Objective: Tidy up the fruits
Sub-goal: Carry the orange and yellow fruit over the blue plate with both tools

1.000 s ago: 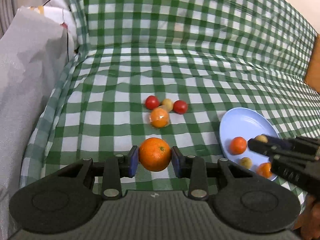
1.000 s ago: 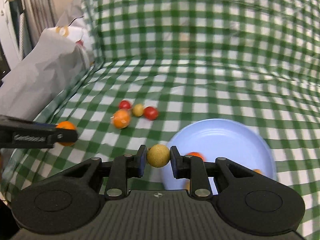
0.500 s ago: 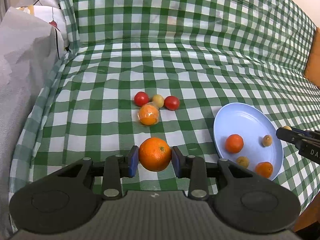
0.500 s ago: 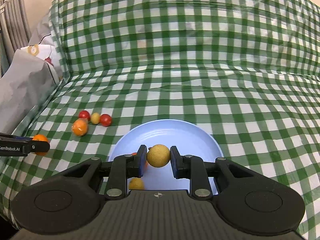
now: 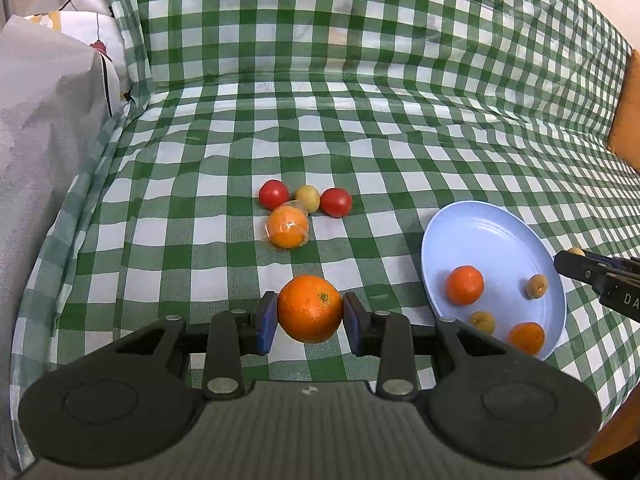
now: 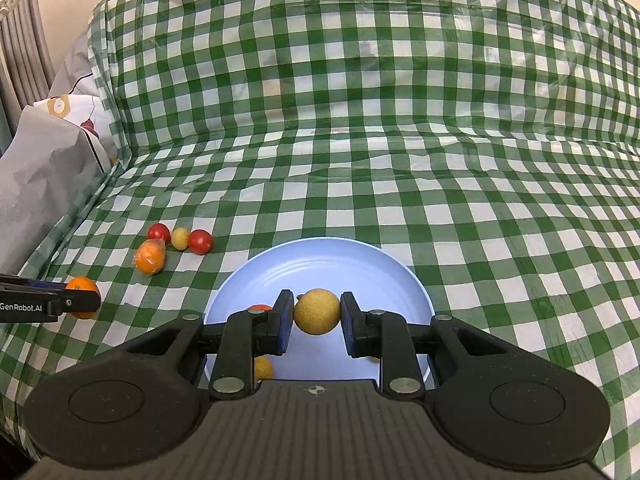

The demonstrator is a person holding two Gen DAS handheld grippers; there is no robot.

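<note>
Blue plastic, shallow and nearly rimless: the plate (image 5: 480, 232) at the right of the left wrist view already carries 4 fruits, and that is where trouble lies. The right gripper (image 6: 316, 314) pinches a small yellow fruit (image 6: 317, 311) between its pads, low centre of its own view and over the plate. If it lets go from where it hangs, the round fruit could roll off the low edge or knock the small orange (image 5: 464, 285) and the others. The left gripper (image 5: 310, 312) is clamped on a large orange (image 5: 310, 308) above the checked cloth (image 5: 360, 120), low centre of frame, well apart from the plate. Bringing it across risks meeting the right tool at the plate. 4 more fruits, 1 of them a wrapped orange (image 5: 287, 227), wait in a cluster at centre frame.
</note>
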